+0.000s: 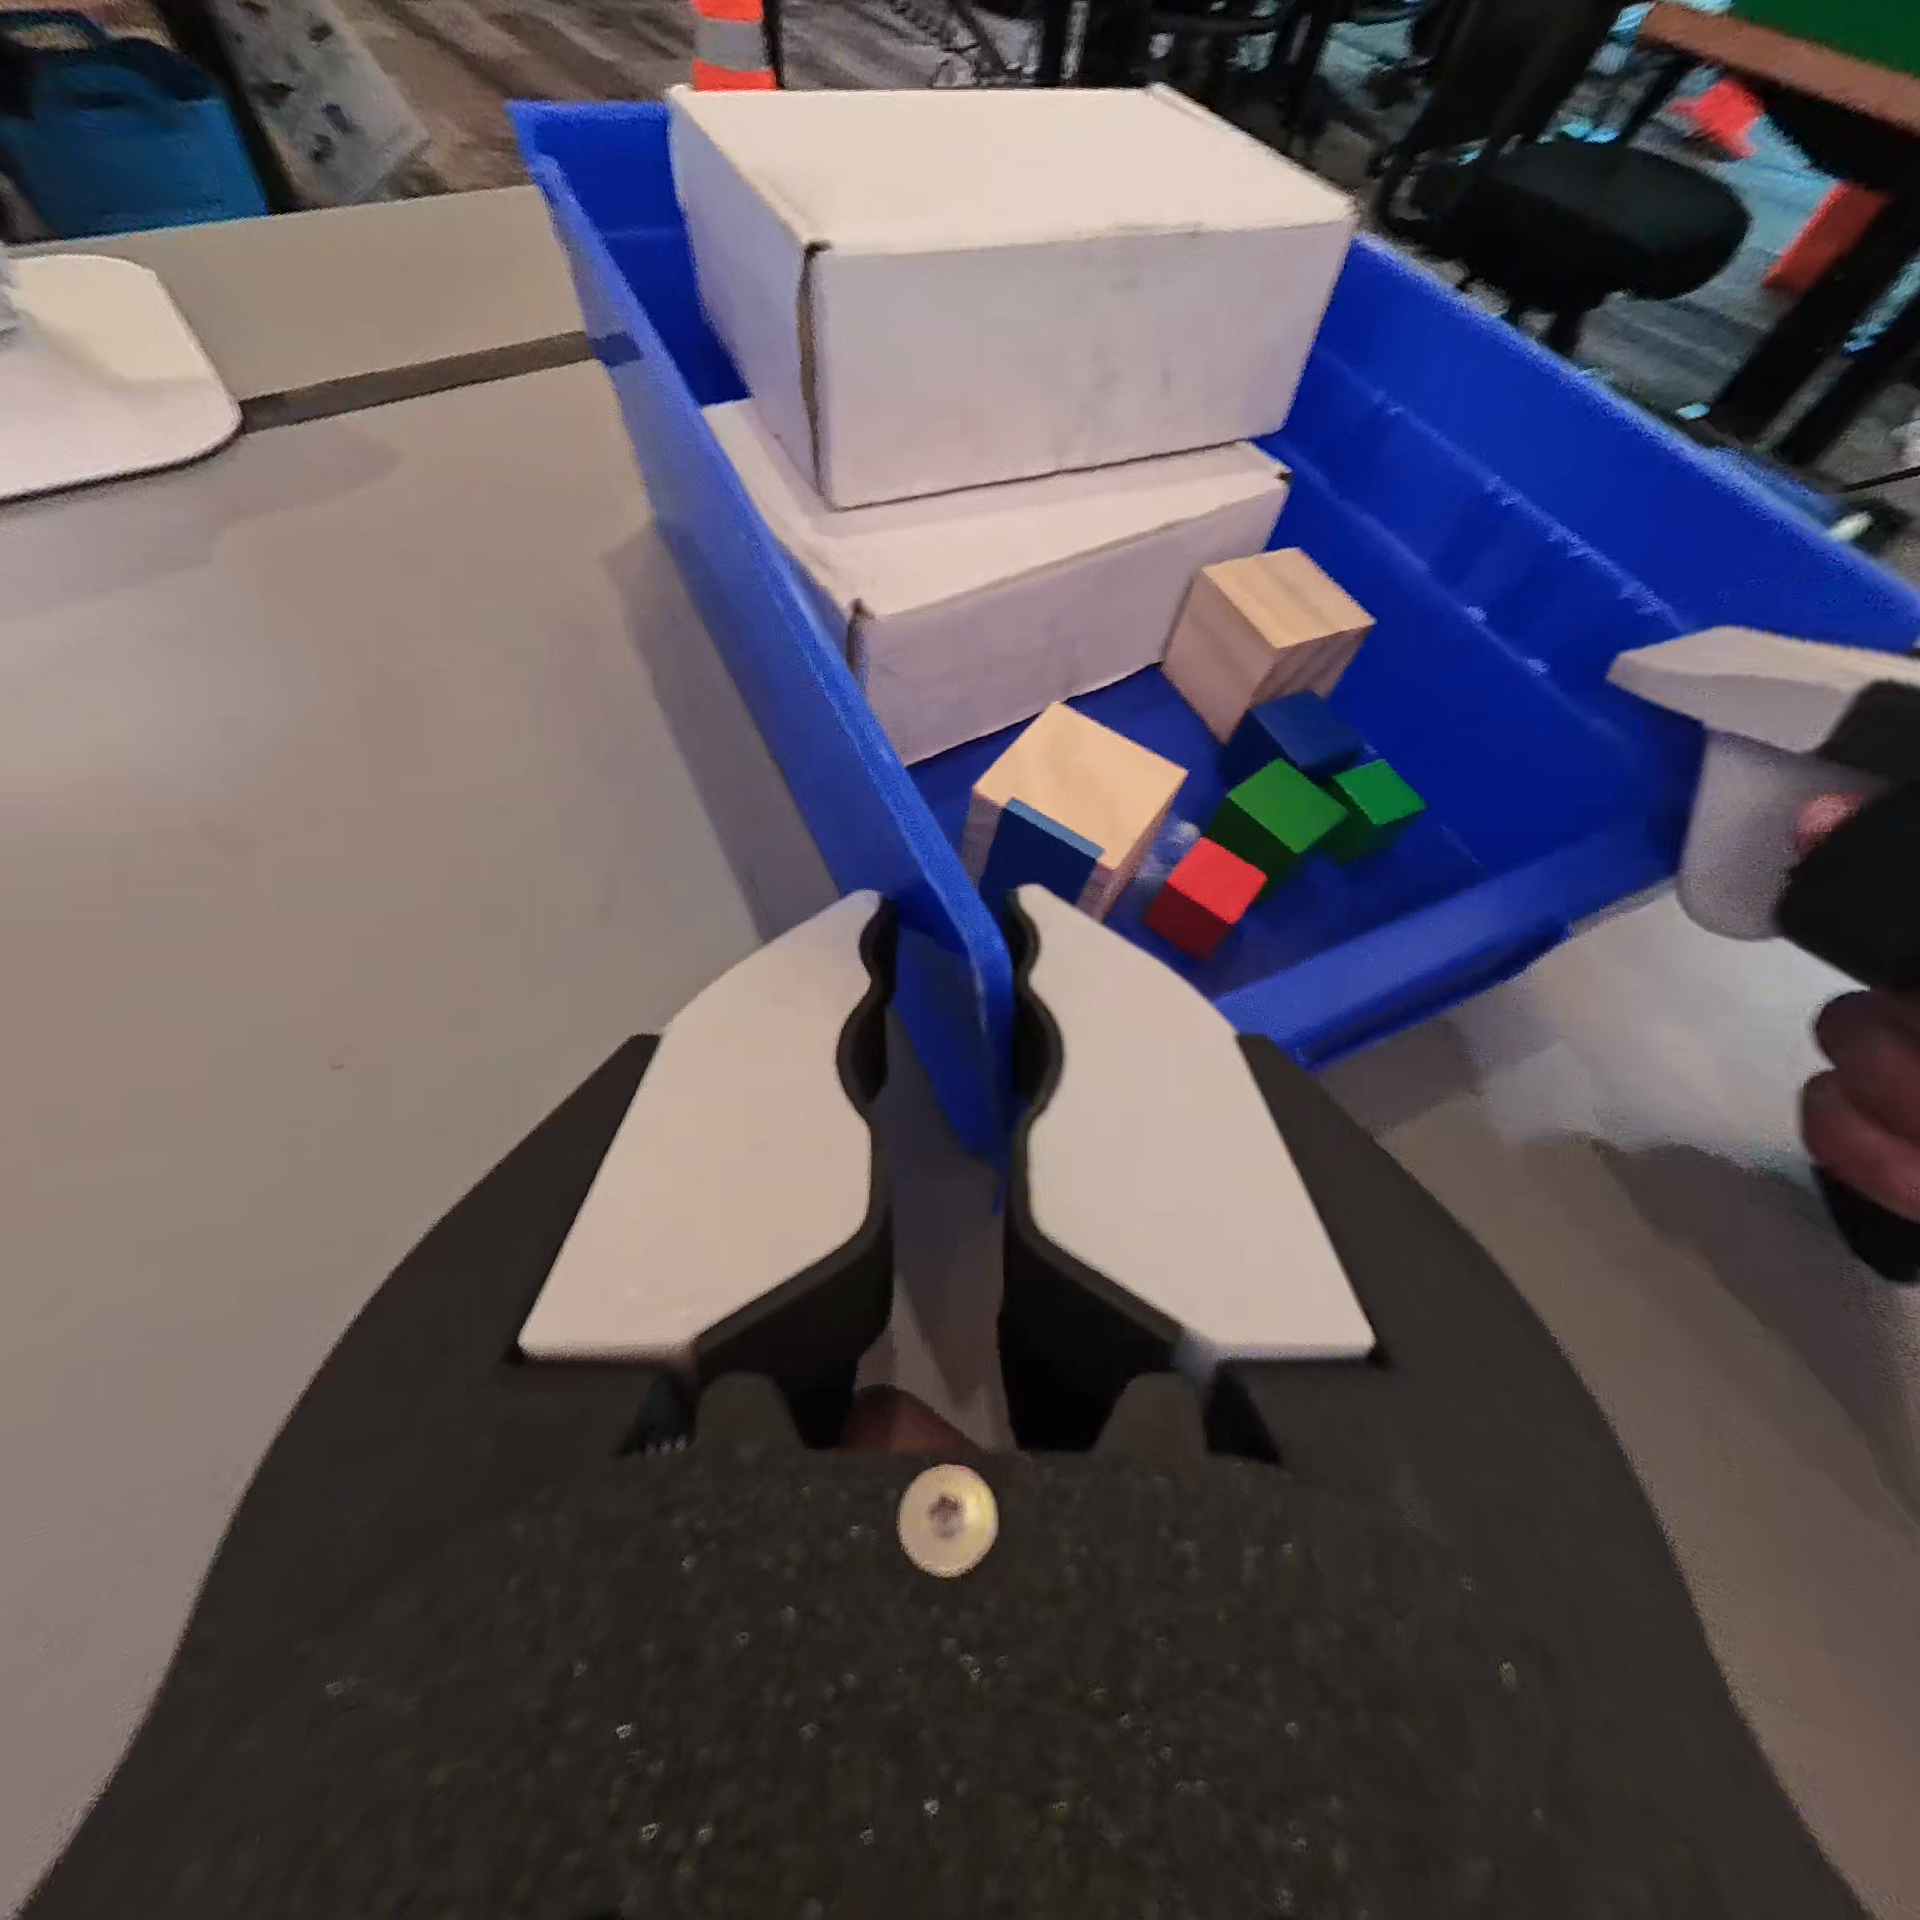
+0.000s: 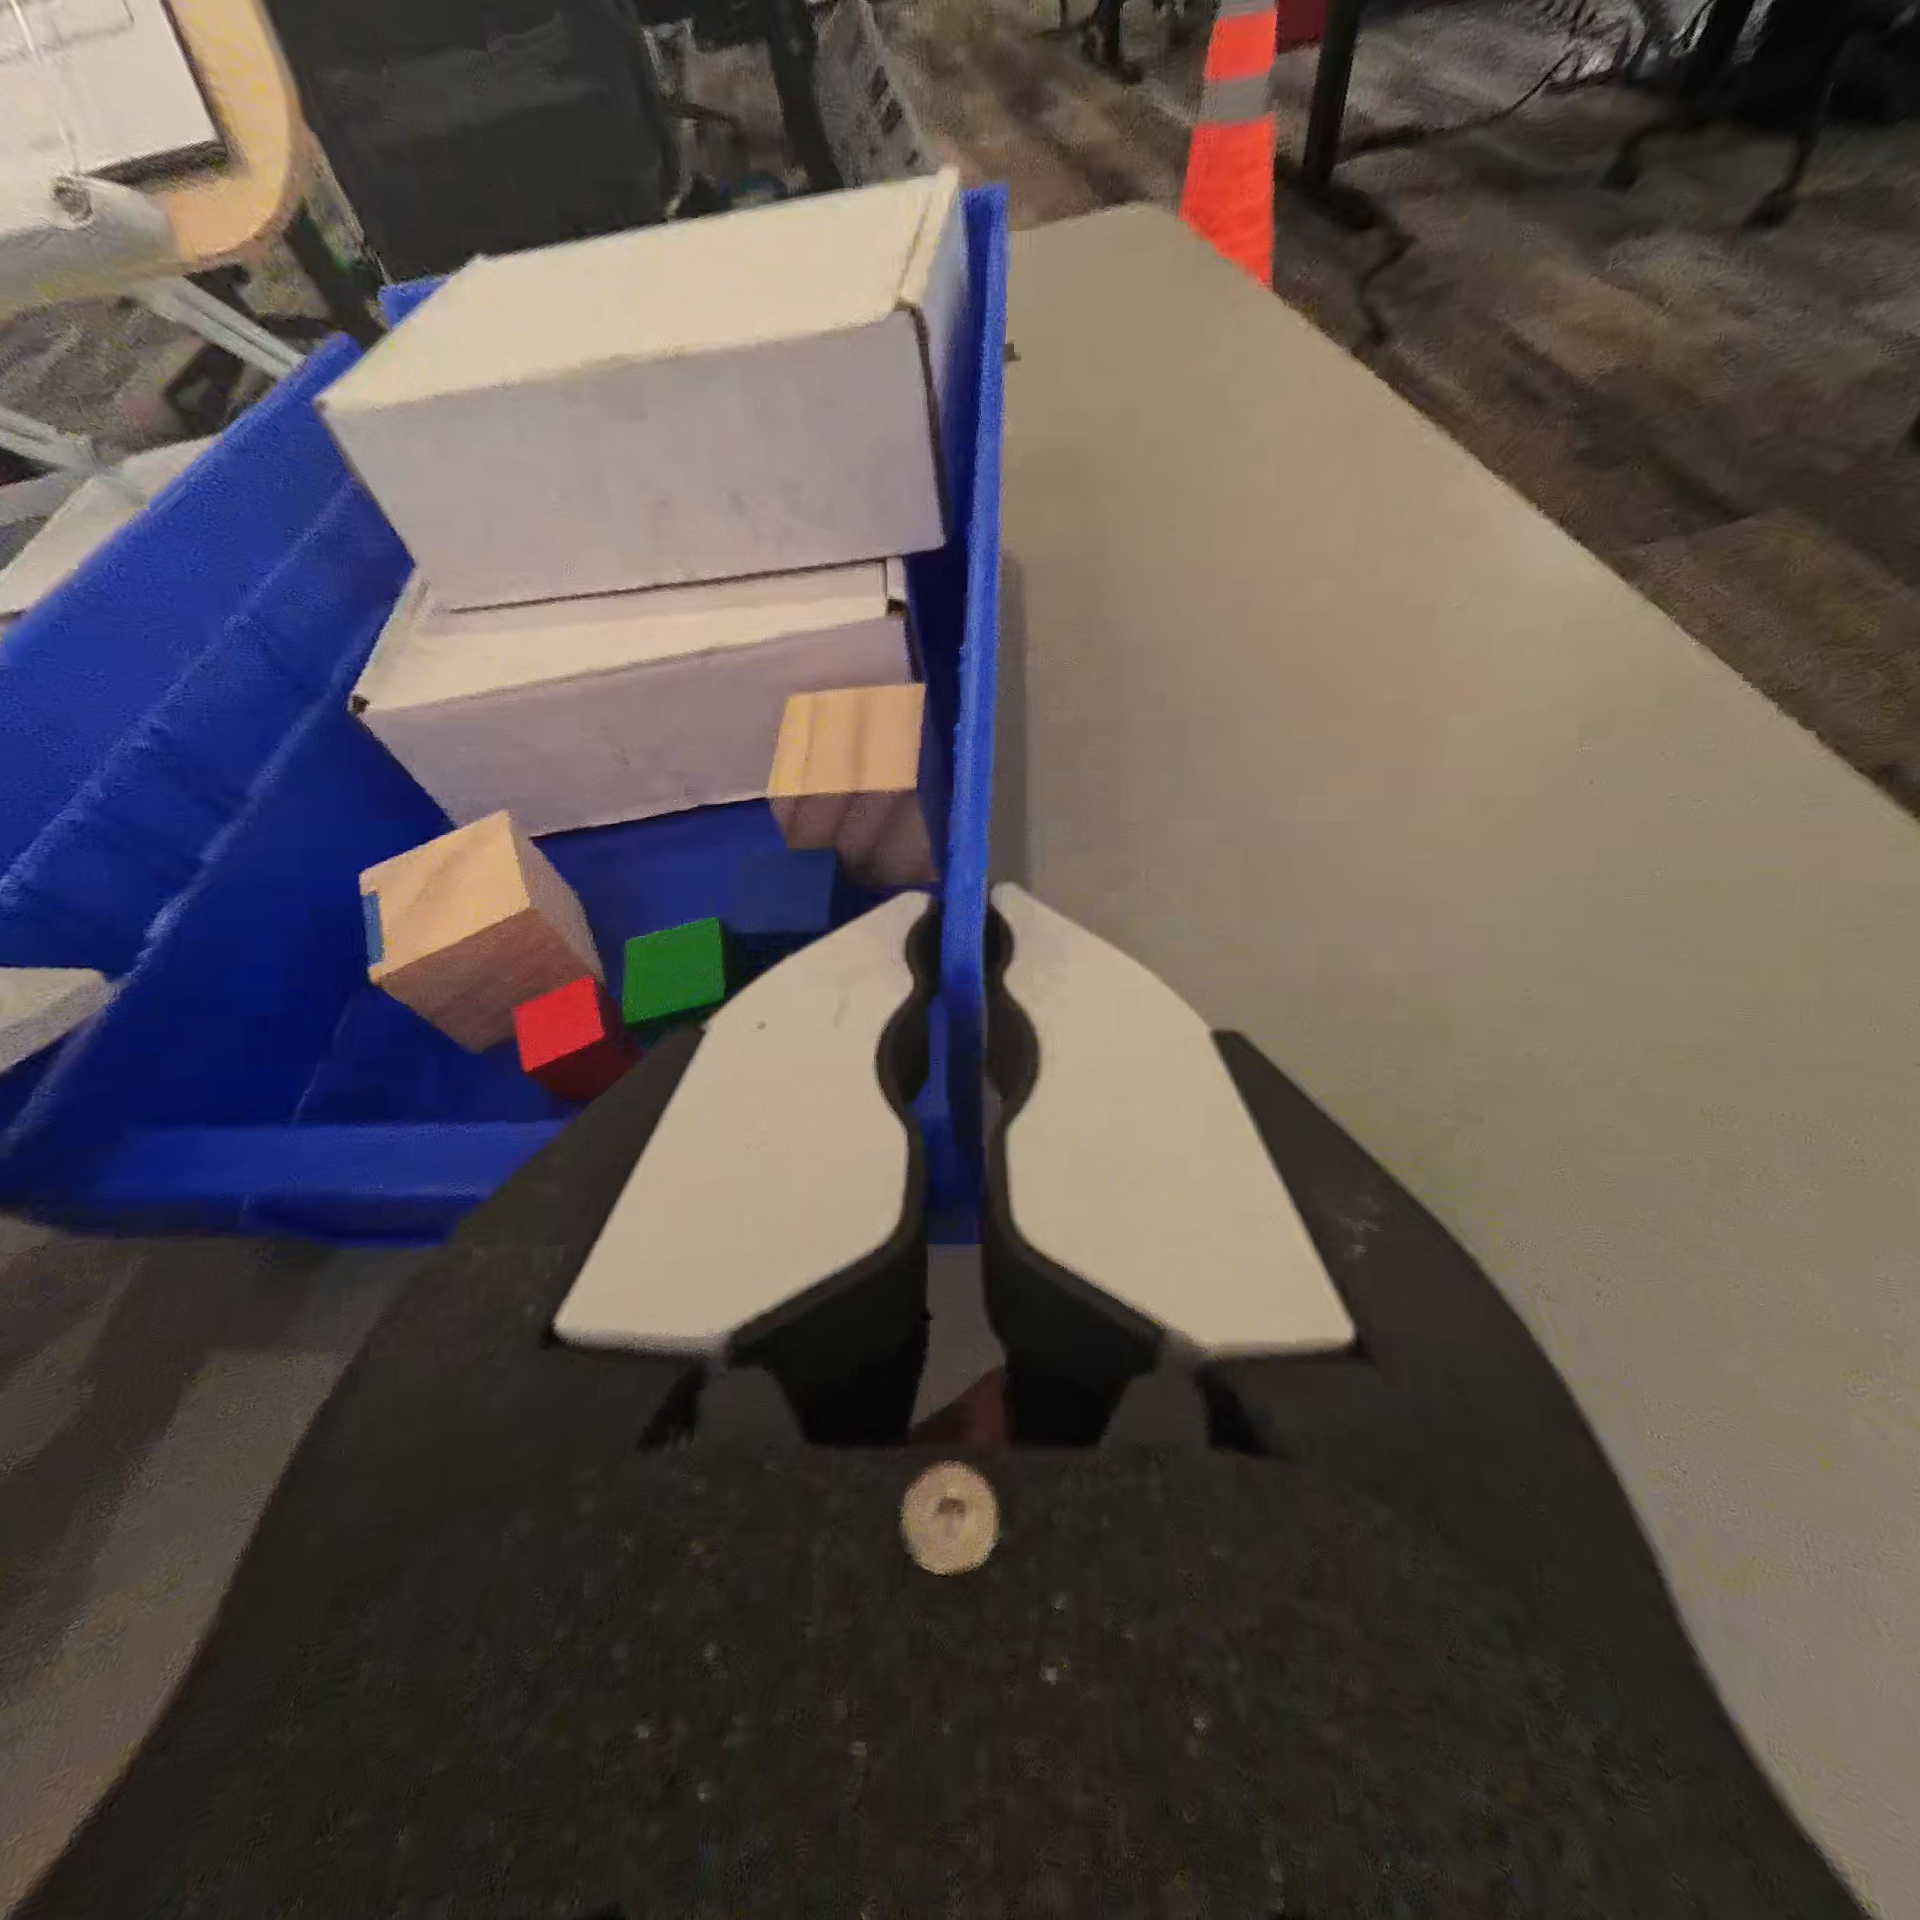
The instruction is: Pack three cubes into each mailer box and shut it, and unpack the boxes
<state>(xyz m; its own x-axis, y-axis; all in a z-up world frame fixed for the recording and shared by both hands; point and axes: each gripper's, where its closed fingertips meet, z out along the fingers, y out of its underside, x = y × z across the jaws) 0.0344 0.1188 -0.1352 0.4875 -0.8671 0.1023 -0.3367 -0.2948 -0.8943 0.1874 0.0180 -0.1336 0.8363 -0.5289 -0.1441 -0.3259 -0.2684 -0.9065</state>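
A blue bin (image 1: 1507, 623) holds two shut white mailer boxes, the upper box (image 1: 1039, 291) stacked on the lower box (image 1: 1018, 613). In front of them lie two wooden cubes (image 1: 1262, 634) (image 1: 1081, 790), a red cube (image 1: 1210, 894), two green cubes (image 1: 1278, 816) and blue cubes (image 1: 1299, 732). My left gripper (image 1: 945, 914) is shut on the bin's left wall near the front corner. My right gripper (image 2: 961, 909) is shut on the bin's right wall (image 2: 977, 623). Its fingers (image 1: 1756, 681) show at the right edge of the left wrist view. The boxes (image 2: 644, 447), red cube (image 2: 561, 1023) and a green cube (image 2: 675, 966) show in the right wrist view.
The bin is on a grey table (image 1: 312, 831) that stretches left and right (image 2: 1455, 831) of it. A white object (image 1: 94, 364) lies at the far left. An orange cone (image 2: 1231, 156) and a black chair (image 1: 1590, 218) stand on the floor beyond. Across from one pair of fingers to the other is roughly 20 centimeters.
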